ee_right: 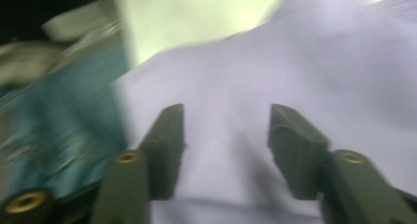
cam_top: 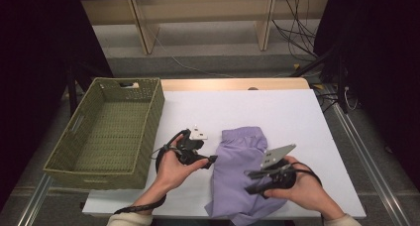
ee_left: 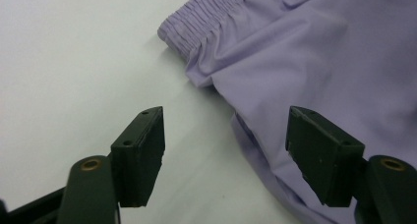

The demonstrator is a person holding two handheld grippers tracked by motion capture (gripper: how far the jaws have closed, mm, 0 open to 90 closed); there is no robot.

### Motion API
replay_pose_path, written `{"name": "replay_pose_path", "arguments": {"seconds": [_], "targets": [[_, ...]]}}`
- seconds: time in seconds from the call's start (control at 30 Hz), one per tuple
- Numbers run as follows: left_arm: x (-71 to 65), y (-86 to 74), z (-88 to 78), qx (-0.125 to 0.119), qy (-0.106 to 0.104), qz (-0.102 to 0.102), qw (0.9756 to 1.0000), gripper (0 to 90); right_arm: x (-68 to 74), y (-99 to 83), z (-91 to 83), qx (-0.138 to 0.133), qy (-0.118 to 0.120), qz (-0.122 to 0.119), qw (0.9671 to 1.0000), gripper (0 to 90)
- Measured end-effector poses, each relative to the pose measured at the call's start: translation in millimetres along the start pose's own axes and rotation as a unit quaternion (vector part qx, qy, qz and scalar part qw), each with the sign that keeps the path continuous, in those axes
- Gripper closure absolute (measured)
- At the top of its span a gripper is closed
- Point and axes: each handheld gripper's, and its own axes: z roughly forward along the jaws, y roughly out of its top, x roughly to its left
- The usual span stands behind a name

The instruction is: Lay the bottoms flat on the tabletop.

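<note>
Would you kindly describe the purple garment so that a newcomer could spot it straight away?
Start at the white table, with a green woven basket at its left edge. Near the front edge, between the person's two hands, lies the lilac shorts, crumpled, partly overhanging the edge. They are the only cloth item there, with a gathered elastic waistband.

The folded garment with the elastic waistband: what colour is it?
Plain lilac garment, clearest in the left gripper view.

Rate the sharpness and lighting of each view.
High view: evenly lit white table, dark surroundings, slightly soft. Left gripper view: sharp; the lilac shorts show their gathered waistband crisply and cast a soft shadow at their edge. Right gripper view: heavy motion blur smears the shorts and the tool jaws.
</note>
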Motion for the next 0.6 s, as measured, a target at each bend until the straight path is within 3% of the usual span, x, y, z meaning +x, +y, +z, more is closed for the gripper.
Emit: {"name": "replay_pose_path", "arguments": {"seconds": [0.07,0.13,0.23,0.33,0.43,0.53,0.6], "targets": [[0.7,3.5,3.9,-0.006,-0.007,-0.009,0.9999,30.9,-15.1,2.5,-7.9,-0.041,-0.049,0.036,0.9973,39.7],[1.9,6.7,8.6,-0.007,-0.011,-0.012,0.9998,30.8,-30.6,4.2,-13.5,-0.071,-0.088,0.064,0.9915,38.9],[2.9,10.9,18.0,-0.010,-0.005,-0.013,0.9999,31.0,-53.5,5.3,-16.0,-0.079,-0.152,0.097,0.9804,38.0],[4.9,14.1,27.4,-0.003,0.001,-0.016,0.9999,32.0,-73.0,4.4,-12.0,-0.087,-0.177,0.137,0.9706,36.6],[8.0,15.5,36.6,0.001,0.006,-0.029,0.9996,32.8,-85.7,3.4,-3.9,-0.074,-0.196,0.161,0.9645,35.9],[10.7,15.4,44.7,0.002,0.009,-0.037,0.9993,35.8,-94.8,2.7,4.9,-0.065,-0.201,0.174,0.9619,36.3],[12.1,14.8,49.5,-0.005,0.011,-0.040,0.9991,39.8,-99.1,2.3,10.2,-0.054,-0.210,0.185,0.9586,41.5]]}}
